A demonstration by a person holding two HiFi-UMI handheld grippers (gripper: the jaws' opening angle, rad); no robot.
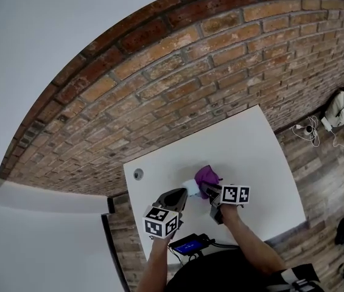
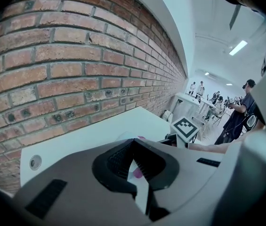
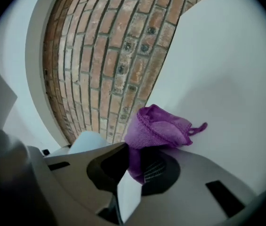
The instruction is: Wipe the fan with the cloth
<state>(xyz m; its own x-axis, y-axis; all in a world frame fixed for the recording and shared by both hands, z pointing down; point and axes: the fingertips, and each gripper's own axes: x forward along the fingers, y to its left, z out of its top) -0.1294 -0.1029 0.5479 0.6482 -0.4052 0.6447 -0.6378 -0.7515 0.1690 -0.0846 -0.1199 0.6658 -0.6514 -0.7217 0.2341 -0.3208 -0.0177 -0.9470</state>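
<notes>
left gripper [image 1: 181,194]: jaws together, just beside small white fan [image 1: 190,185], toward table [image 1: 263,157] front edge. right gripper [image 1: 210,192]: clamped on purple cloth [image 1: 207,176] beside fan. wiping likely underway, unfinished.

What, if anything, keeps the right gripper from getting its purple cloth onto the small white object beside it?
Likely yes: the right gripper is shut on the purple cloth, the white object is right beside it, with the left gripper on its far side.
</notes>
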